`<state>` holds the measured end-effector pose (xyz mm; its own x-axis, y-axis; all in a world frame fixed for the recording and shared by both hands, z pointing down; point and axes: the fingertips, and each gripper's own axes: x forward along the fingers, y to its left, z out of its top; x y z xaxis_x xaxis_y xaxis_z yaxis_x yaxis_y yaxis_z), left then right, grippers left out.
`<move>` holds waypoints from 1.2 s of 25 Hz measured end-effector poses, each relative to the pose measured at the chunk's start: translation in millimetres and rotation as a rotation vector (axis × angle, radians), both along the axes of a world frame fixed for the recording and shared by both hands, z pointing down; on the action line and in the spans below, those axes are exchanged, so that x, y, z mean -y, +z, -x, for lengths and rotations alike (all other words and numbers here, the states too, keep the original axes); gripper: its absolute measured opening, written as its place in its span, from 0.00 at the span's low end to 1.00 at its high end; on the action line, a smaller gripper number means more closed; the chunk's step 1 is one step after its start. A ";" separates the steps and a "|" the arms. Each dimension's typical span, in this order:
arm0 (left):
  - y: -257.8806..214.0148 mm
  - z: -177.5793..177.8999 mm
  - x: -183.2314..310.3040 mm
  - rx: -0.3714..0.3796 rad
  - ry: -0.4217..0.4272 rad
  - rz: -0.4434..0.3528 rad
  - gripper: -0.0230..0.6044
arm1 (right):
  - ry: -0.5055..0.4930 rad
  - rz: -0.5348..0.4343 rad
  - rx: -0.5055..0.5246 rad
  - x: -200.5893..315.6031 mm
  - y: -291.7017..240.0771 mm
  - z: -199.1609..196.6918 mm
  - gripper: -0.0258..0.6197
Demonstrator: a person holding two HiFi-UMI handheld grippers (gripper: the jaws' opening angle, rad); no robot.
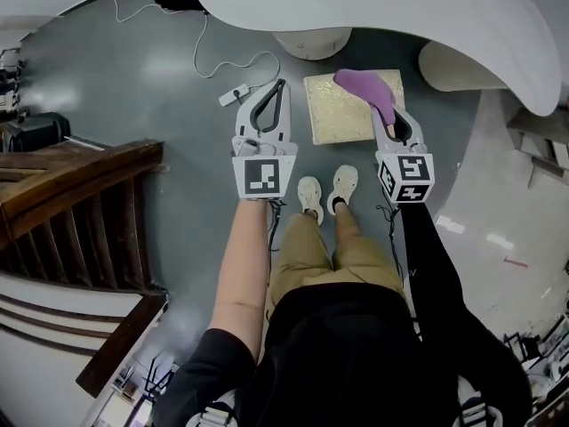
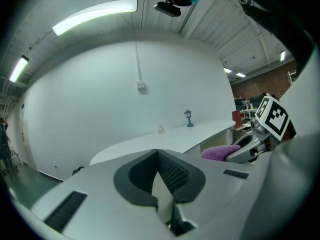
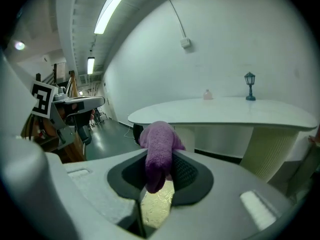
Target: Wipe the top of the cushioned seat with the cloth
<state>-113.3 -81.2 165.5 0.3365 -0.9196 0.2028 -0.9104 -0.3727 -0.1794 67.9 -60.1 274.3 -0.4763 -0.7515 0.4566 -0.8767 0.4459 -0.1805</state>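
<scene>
Purple cloth [image 1: 364,84] clamped in right hand-held gripper [image 1: 385,109]; covers part of seat [image 1: 338,118]; left hand-held gripper [image 2: 158,154] closed, empty

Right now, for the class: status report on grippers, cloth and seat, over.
Left gripper shut, empty. Right gripper shut on purple cloth. Cushioned seat on floor beneath cloth, contact not seen. Nothing lying on the seat.

Right gripper [image 1: 383,107] on cloth [image 1: 363,84] (left [image 1: 281,87] shut)

White table [image 1: 382,7] seemingly crowds room beyond the cushioned seat [image 1: 338,118].
</scene>
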 end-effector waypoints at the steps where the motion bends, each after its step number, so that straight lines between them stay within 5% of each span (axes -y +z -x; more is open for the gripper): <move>1: 11.9 2.7 4.4 0.010 0.005 0.006 0.05 | -0.004 0.020 0.009 1.7 12.7 5.5 0.17; 19: 187.6 48.2 27.5 -0.077 0.043 0.138 0.05 | -0.103 0.338 -0.055 25.2 241.6 122.5 0.17; 30: 255.6 64.1 45.2 -0.144 -0.029 0.205 0.05 | -0.082 0.493 -0.163 46.4 345.3 131.9 0.17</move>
